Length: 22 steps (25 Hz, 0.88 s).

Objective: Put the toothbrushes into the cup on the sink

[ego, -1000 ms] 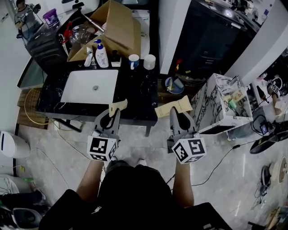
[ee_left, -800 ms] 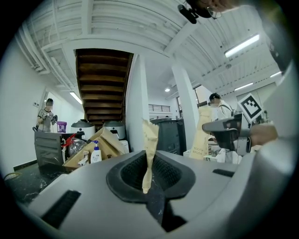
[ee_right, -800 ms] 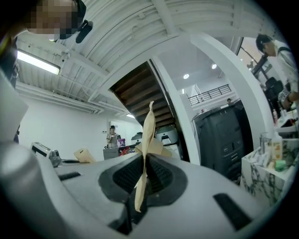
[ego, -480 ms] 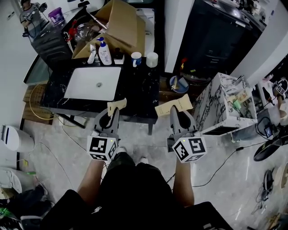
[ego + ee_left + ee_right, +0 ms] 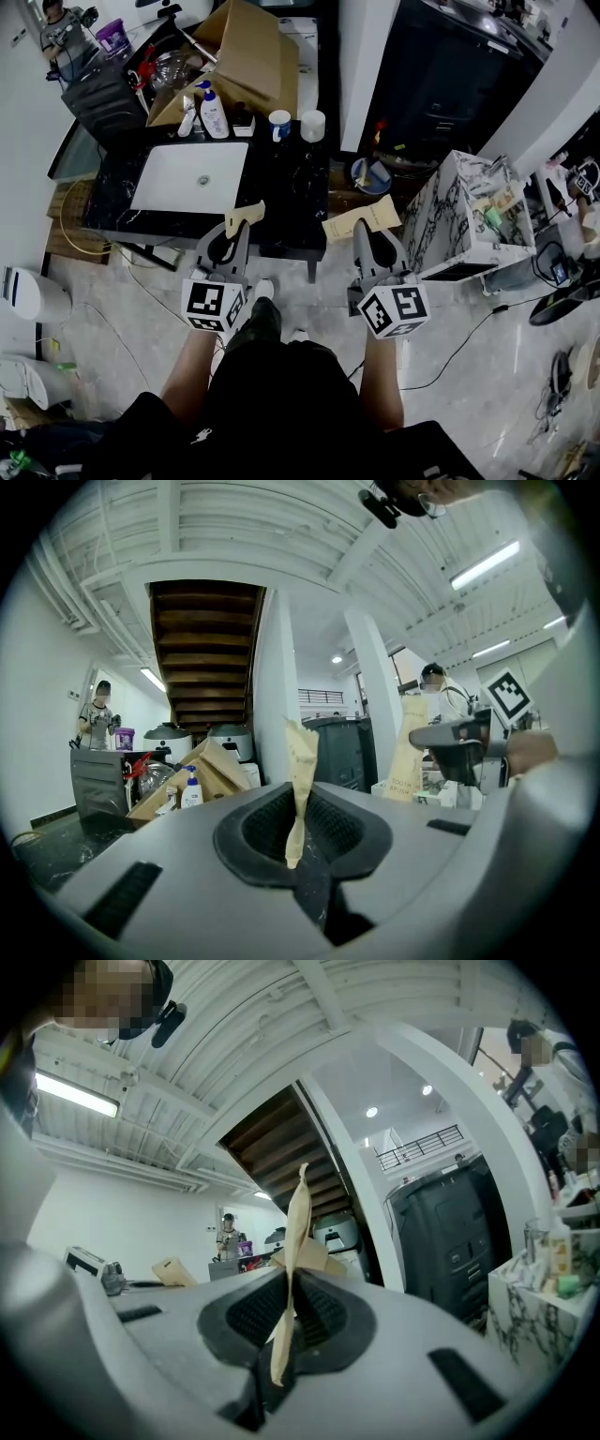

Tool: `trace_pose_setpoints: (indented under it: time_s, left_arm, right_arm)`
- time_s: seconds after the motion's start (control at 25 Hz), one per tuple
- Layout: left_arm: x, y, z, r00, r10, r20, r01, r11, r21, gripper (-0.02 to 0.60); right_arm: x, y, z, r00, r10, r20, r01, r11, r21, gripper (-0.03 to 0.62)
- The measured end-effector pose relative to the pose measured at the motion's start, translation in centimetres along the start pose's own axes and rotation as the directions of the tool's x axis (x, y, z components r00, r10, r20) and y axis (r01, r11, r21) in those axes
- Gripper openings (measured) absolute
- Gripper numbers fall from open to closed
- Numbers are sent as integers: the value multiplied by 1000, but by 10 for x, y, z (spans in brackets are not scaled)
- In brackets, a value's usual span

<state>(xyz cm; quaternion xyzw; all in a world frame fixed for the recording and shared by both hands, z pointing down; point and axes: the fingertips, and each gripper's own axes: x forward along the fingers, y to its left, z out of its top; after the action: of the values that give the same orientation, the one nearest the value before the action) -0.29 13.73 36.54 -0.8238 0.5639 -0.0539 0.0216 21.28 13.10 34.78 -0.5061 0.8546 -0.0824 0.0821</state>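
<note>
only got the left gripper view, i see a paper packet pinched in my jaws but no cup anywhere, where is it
Observer: The head view shows two at the back of the black counter, right of the white basin: a white-and-blue cup and a plain white cup.
Operator: is the right gripper really clamped on its packet
Observer: Yes. The right gripper view shows the right gripper shut on a brown paper packet, seen edge-on.
Operator: how close am i to the counter
Observer: In the head view the left gripper and its shorter packet are at the counter's near edge; the cups are at its far edge.
</note>
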Motion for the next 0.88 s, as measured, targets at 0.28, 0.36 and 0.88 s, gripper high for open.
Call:
trace_pose_setpoints:
  time_s: [0.28, 0.36, 0.88]
  left_arm:
    - [23, 11, -9, 1000, -20, -4, 20, 1000, -18, 32]
    - [33, 16, -13, 1000, -27, -9, 27, 999, -24, 32]
    - [120, 46, -23, 993, -114, -38, 112, 993, -35, 32]
  right_arm:
    - [18, -7, -5, 1000, -18, -15, 18, 1000, -13, 25]
    - [26, -12, -6, 999, -30, -20, 29, 999, -14, 25]
    - [95, -46, -8, 994, -102, -46, 101, 995, -25, 25]
